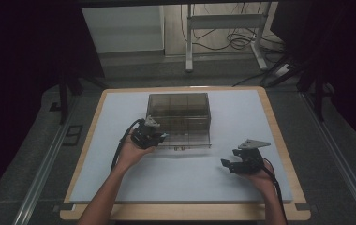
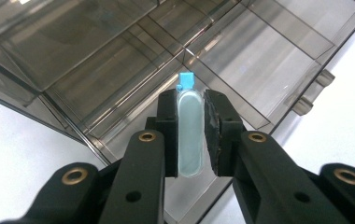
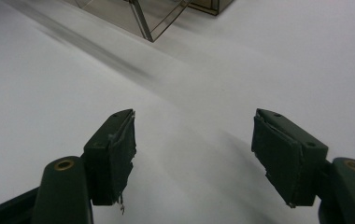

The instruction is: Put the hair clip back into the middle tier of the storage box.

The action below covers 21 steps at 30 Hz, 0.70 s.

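Between the pads of the left gripper (image 2: pixel 190 135) a small pale-blue capsule-shaped piece (image 2: pixel 189 133) with a bright blue tab at its far end is clamped edge-on, so that its long axis runs straight out along the jaws. It is held above the open, pulled-out drawer (image 2: pixel 222 70) of a smoky transparent organizer box (image 1: pixel 179 117), apparently so that it can be lowered tab-first into one of the drawer's partitioned compartments; which compartment is meant cannot be told. The right gripper (image 3: pixel 194 158) is kept well apart from the box, its jaws spread wide with nothing between them, hovering just over the white table surface (image 3: pixel 213 70), seemingly parked out of the way.

In the left gripper view the held piece and the drawer's dividers are seen closely. In the high view the piece itself is too small to be made out, but the whole layout is given: the left gripper (image 1: pixel 153 136) at the box's front left corner and the right gripper (image 1: pixel 236 165) near the table's right edge.
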Available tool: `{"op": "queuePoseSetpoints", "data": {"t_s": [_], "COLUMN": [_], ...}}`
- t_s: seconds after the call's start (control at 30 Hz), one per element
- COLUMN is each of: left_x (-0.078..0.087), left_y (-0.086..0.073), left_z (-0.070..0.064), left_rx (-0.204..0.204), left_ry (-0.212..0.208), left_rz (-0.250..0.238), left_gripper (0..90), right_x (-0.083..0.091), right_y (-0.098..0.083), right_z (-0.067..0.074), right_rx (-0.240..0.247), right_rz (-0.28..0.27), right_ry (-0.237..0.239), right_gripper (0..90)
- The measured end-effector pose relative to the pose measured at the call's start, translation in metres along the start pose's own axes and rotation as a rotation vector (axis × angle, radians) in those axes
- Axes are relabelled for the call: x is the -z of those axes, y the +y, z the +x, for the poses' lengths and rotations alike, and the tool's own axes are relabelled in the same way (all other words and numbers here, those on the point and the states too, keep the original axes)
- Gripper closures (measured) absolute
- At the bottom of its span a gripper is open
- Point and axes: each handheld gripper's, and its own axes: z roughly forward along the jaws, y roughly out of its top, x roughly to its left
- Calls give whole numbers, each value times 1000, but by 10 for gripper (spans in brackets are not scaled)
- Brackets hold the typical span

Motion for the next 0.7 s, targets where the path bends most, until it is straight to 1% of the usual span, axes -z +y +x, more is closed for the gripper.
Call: {"op": "queuePoseSetpoints", "data": {"t_s": [0.23,0.33,0.43,0.53,0.6,0.67,0.7], "left_x": [-4,-5,-6,-4,-2,4,4], "left_y": [0,-1,0,0,0,0,0], "left_z": [-1,-2,-2,-3,-3,-2,-2], "left_rx": [-1,2,-2,0,-2,3,3], "left_ry": [-1,-3,-1,-2,0,6,6], "left_rz": [14,13,13,6,-5,-26,-26], "left_gripper": [772,772,771,763,732,682,658], "right_x": [-1,0,0,0,0,0,0], "right_y": [0,0,0,0,0,0,0], "right_z": [0,0,0,0,0,0,0], "right_rx": [1,0,0,1,1,1,2], "right_rz": [2,2,0,1,1,2,2], "right_ry": [0,0,-1,-1,-1,-1,-1], "right_gripper": [298,298,298,298,298,298,298]}}
